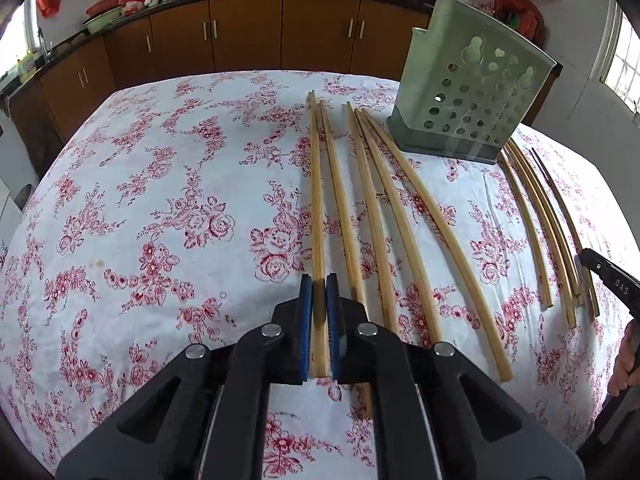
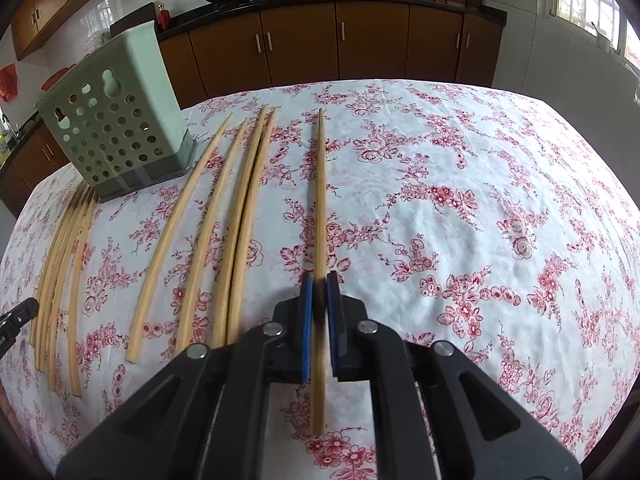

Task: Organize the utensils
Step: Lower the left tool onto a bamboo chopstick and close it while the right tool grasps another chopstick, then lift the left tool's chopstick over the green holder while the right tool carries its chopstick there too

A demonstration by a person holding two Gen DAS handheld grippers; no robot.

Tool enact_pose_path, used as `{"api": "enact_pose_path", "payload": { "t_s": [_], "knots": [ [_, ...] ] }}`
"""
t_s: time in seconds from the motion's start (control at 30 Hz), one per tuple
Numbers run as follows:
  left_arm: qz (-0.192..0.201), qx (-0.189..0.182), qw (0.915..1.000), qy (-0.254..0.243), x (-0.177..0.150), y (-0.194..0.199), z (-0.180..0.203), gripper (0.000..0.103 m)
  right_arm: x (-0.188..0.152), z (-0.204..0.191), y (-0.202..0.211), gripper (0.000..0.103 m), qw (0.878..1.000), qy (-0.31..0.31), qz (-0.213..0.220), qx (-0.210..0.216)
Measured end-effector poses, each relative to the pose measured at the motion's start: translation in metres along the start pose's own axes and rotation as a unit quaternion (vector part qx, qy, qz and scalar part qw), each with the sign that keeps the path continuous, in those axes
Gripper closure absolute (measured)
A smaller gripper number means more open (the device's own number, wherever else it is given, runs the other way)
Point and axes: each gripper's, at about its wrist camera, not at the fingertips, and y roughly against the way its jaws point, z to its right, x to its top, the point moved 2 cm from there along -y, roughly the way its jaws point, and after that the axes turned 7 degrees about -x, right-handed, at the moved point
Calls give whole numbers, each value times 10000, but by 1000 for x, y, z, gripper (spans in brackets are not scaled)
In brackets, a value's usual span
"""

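Note:
Several bamboo chopsticks lie lengthwise on the floral tablecloth. My left gripper is shut on the leftmost chopstick, its blue pads pressed on both sides near the thick end. My right gripper is shut on the rightmost chopstick the same way. Both chopsticks lie low along the cloth. A pale green perforated utensil holder stands upright at the far side, between the two groups of chopsticks; it also shows in the right wrist view. It looks empty through the holes.
A group of loose chopsticks lies right of my left gripper, another group farther right. The right gripper's body shows at the right edge. Brown cabinets line the wall beyond the table's far edge.

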Motion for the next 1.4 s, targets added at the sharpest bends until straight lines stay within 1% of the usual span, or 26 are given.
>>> {"api": "enact_pose_path", "payload": {
  "t_s": [0.1, 0.23, 0.33, 0.4, 0.5, 0.6, 0.73, 0.9, 1.0, 1.07, 1.1, 1.17, 1.3, 1.4],
  "knots": [
    [58, 143, 9999, 52, 15, -9, -9, 95, 8, -2, -6, 95, 10000, 73, 48, -9],
    [167, 247, 9993, 216, 36, -19, -29, 95, 28, 12, -21, 95, 9999, -27, 100, -136],
    [246, 118, 9995, 163, 38, -19, -37, 95, 38, 22, -30, 95, 9995, -163, 133, -244],
    [308, 14, 9994, 126, 33, -16, -38, 95, 40, 27, -32, 95, 9995, -228, 112, -189],
    [359, -154, 9991, 134, 26, -12, -39, 93, 37, 28, -31, 95, 9995, -186, 158, -191],
    [360, -200, 9990, 158, 23, -9, -38, 92, 32, 27, -27, 95, 9996, -188, 158, -139],
    [320, -85, 9994, 16, 21, -9, -33, 92, 18, 27, -17, 95, 9997, -170, 155, -116],
    [317, 1, 9995, -5, 15, -5, -30, 92, 10, 25, -10, 95, 9998, -126, 149, -106],
    [298, 108, 9995, -83, 9, -2, -30, 95, 7, 24, -7, 95, 9998, -57, 147, -96],
    [256, 133, 9995, -113, 7, 1, -30, 96, 4, 26, -4, 95, 9999, -97, 127, -61],
    [241, 143, 9996, -82, 6, 3, -31, 96, 4, 27, 1, 95, 9997, -131, 185, -40],
    [363, 114, 9993, -62, 7, 14, -33, 96, 5, 32, 16, 95, 9991, -155, 389, -19],
    [837, 3, 9965, -42, 15, 50, -32, 96, 15, 38, 51, 95, 9959, -156, 889, 39],
    [1237, -77, 9923, -4, 27, 77, -30, 96, 25, 43, 74, 95, 9919, -176, 1250, 105]
  ]
}}
